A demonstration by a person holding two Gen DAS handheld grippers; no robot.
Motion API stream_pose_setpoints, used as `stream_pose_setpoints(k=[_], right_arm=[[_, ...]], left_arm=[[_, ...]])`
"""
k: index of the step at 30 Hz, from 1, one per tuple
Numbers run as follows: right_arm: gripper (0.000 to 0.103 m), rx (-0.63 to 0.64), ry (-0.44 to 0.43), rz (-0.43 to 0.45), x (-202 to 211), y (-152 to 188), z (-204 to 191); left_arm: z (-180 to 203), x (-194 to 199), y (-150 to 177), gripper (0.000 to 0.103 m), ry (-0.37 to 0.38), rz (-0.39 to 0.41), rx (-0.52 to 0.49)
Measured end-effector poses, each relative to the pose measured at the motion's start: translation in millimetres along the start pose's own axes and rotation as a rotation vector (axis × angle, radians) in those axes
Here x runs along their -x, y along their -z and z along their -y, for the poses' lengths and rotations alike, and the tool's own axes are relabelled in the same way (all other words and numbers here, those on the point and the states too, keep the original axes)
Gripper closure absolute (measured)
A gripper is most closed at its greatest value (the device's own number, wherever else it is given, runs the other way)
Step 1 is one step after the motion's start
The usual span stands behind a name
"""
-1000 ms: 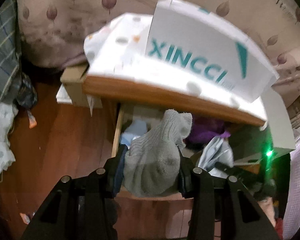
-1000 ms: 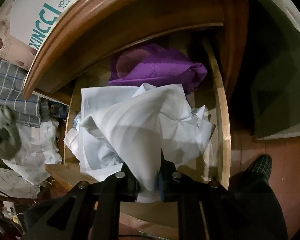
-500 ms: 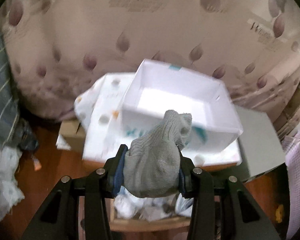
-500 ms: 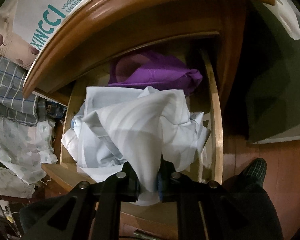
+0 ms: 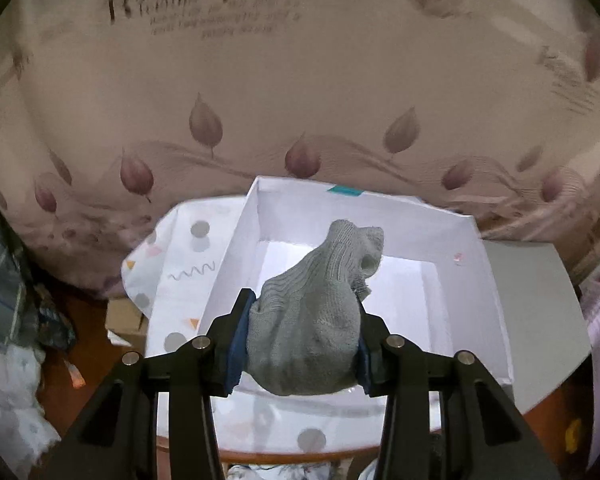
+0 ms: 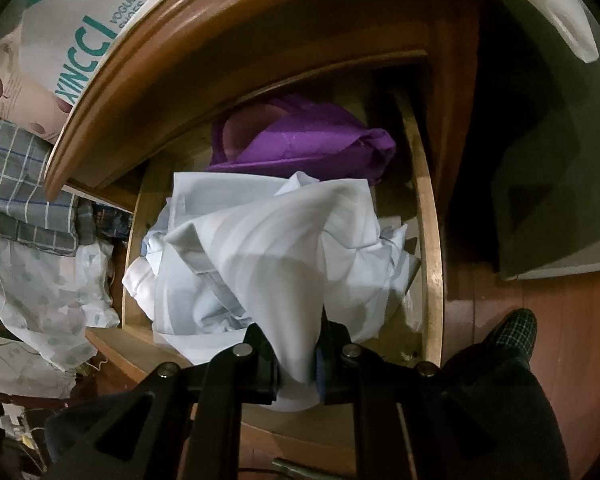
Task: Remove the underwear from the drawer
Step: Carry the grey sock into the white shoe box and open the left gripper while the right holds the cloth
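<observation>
Grey ribbed knit bundle [image 5: 306,320] pinched in left hand-held gripper [image 5: 300,346]; pale-blue crumpled underwear [image 6: 276,256] clamped in right hand-held gripper [image 6: 298,364].

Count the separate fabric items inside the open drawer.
2: light blue cloth at the front, pinched by the right gripper; purple garment behind it. More may lie underneath.
</observation>
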State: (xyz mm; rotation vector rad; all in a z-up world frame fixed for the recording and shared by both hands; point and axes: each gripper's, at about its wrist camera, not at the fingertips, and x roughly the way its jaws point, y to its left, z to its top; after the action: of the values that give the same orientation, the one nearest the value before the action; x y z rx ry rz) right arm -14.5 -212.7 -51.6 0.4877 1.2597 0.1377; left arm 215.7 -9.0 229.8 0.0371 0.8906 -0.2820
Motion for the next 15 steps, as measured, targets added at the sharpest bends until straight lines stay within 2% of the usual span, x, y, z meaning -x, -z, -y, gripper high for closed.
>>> stream_pose_setpoints(k=[6,8,11,15], right_arm=[[0.091,-0.005,-0.015,-0.016,-2.9,-2.9,2.4],[0.091,-0.001,-0.019,-0.021,-3.5,-3.0,2.0],[0.091,0.005,-0.019,-0.024,-4.3,-2.9,1.2],[0.091,0.012,-0.015,-0.024,-4.0,-2.2,-1.3]], left_arm=[[-9.4,-48.7,10.8,0.063,-0.083,-0.068,0.008],[-14.6,-56.2,17.6,0.063,-0.08,-0.091,0.036],[-22.9,-62.1,29.6,0.063,-0.086,-0.123,0.075],[-18.0,-52.0,40.2,0.063,-0.103,-0.099,0.06]])
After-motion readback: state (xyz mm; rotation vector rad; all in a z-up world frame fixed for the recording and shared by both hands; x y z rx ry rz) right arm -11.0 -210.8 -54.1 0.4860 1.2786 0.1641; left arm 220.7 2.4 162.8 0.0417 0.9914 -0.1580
